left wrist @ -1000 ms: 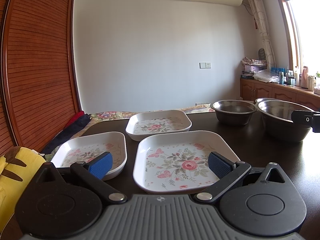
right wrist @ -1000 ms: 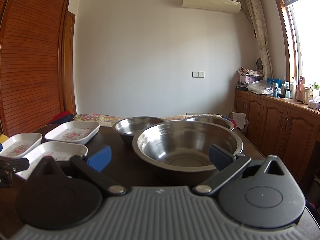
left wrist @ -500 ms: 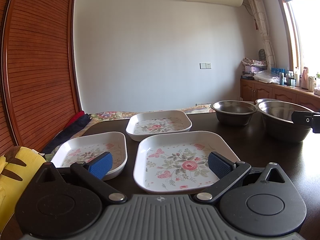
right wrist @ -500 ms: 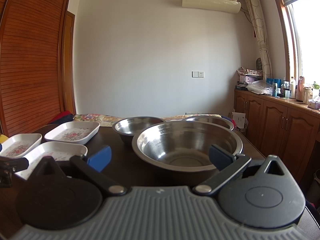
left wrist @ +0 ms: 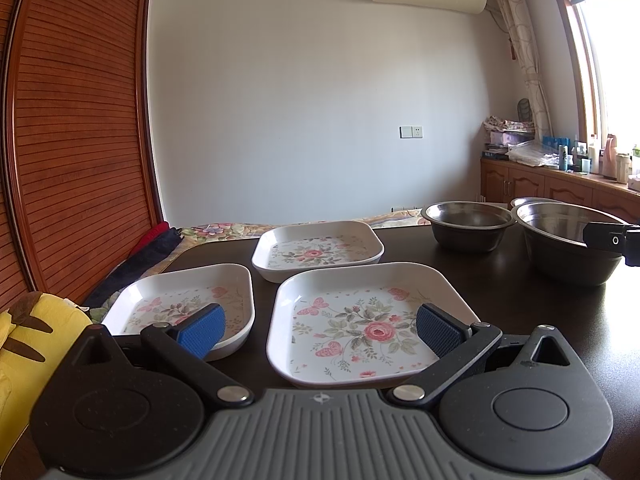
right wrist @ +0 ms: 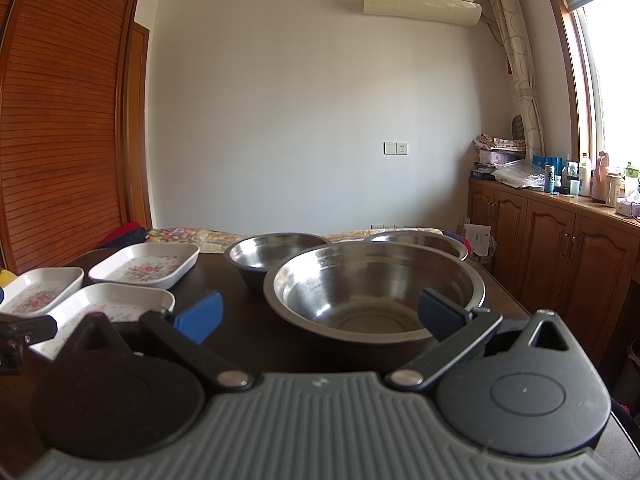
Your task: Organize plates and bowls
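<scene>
Dark wood makes up the table [left wrist: 500, 300] that carries all the dishes, in a room with a white wall and a slatted wooden door [left wrist: 76, 140] on the left. Three white square plates with rose prints sit on its left half: the near plate [left wrist: 370, 320] lies directly ahead of the left gripper [left wrist: 318, 330], a second plate [left wrist: 180, 304] lies just beside it to the left, and a far plate [left wrist: 316, 250] sits behind them. On the right half stand three steel bowls: a large bowl [right wrist: 374, 292] right in front of the right gripper [right wrist: 318, 314], a smaller bowl [right wrist: 272, 254] behind it to the left, and a third bowl [right wrist: 416, 242] behind it to the right. Both grippers have their blue-padded fingers spread wide apart, holding nothing.
</scene>
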Tool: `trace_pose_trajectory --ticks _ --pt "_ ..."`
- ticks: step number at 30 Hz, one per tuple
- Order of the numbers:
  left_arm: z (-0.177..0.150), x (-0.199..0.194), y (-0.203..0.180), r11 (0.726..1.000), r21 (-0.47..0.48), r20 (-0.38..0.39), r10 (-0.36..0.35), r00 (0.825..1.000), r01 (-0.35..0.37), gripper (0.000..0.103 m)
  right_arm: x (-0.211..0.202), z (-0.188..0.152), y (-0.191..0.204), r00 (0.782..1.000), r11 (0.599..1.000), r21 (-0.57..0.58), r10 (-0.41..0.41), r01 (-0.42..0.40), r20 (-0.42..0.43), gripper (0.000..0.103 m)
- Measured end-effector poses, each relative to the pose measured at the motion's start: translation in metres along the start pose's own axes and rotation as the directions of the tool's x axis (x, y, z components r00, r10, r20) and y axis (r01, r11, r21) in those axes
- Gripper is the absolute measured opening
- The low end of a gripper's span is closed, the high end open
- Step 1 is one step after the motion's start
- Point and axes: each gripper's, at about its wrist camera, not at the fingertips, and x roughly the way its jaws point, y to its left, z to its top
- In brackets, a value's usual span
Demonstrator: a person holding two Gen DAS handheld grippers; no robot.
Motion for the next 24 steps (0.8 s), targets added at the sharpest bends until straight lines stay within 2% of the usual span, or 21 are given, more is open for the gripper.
trace_pose_trajectory --ticks 14,24 --pt "0.002 -0.001 0.001 1.000 0.001 0.003 -0.003 1.000 0.003 0.103 -0.005 0.002 0.000 1.000 1.000 -0.015 0.014 -0.014 0.015 0.103" --pt "0.012 -0.009 0.013 1.000 -0.013 -0.018 -0.006 1.000 0.006 0.103 -0.006 0.010 0.025 0.993 0.992 -0.050 0.115 -0.116 -0.026 0.103"
